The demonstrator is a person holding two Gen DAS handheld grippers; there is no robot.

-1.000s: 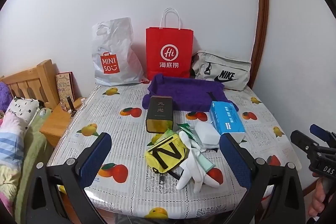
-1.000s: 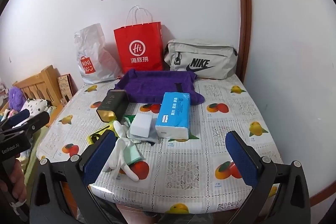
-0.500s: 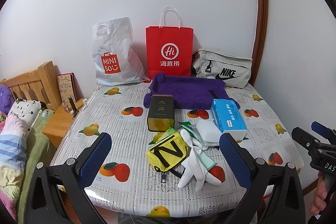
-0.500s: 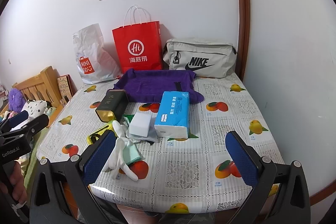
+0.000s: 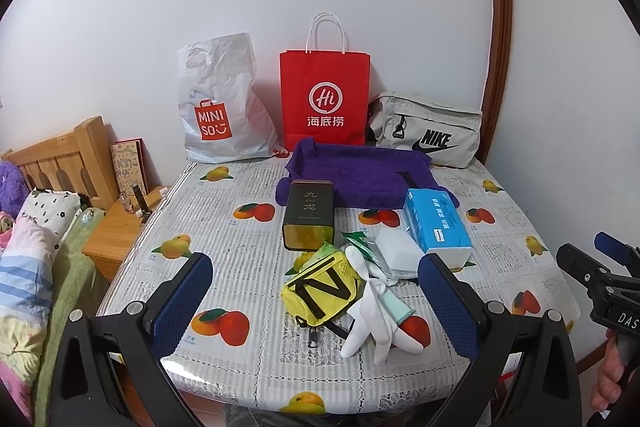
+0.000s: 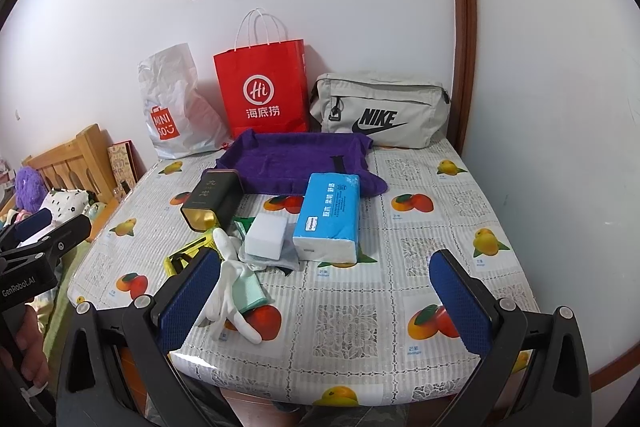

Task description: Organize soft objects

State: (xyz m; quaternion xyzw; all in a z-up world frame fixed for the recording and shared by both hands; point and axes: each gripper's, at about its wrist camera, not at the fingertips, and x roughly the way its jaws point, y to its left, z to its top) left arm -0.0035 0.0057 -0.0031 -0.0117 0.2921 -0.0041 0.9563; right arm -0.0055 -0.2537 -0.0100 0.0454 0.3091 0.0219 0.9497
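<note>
A white glove (image 5: 374,315) lies near the worktop's (image 5: 240,243) front edge, touching a yellow mesh pouch (image 5: 320,289). Behind the glove sit a white sponge (image 6: 266,237), a blue tissue pack (image 6: 330,217) and a purple towel (image 5: 360,171). Left claw (image 5: 316,301) and right claw (image 6: 324,303) hover spread, empty.

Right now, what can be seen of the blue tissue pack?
The tissue pack is a soft oblong block in glossy light-blue plastic wrap with printed white text and a white near end. It lies flat on the fruit-print tablecloth, its far end overlapping the purple towel. A white sponge block sits close on its left side. Neither hand-held gripper touches it.
</note>
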